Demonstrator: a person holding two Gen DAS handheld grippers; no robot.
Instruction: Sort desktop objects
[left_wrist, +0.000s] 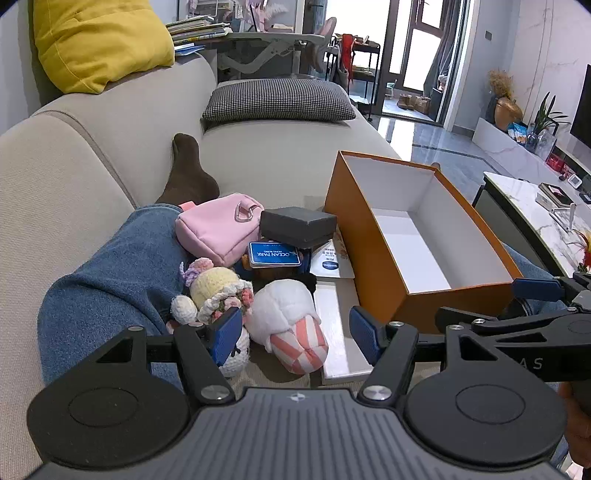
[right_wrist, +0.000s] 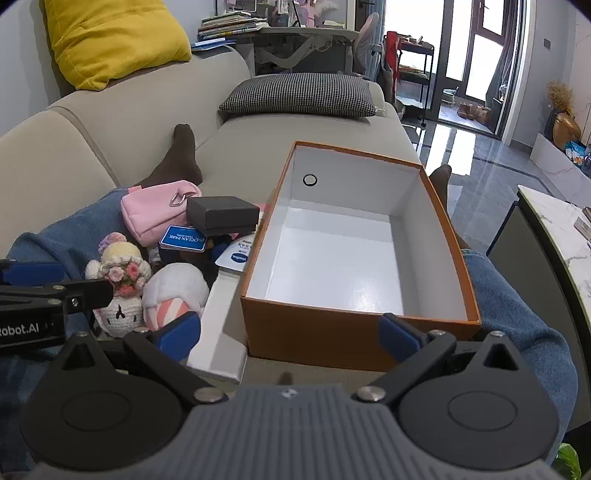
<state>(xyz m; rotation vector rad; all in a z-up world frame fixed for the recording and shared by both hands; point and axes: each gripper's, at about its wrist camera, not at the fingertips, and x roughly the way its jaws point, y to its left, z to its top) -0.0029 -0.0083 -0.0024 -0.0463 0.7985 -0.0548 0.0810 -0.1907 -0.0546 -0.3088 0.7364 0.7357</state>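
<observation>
An open orange box with an empty white inside lies on the sofa. Left of it is a pile: a pink pouch, a dark grey case, a blue Ocean Park card, a white packet, a crocheted doll and a white plush with pink stripes. My left gripper is open and empty, over the plush. My right gripper is open and empty, before the box's near wall.
My legs in blue jeans lie either side of the pile and box. A white lid lies between the plush and the box. A houndstooth cushion sits farther back. A marble table stands at right.
</observation>
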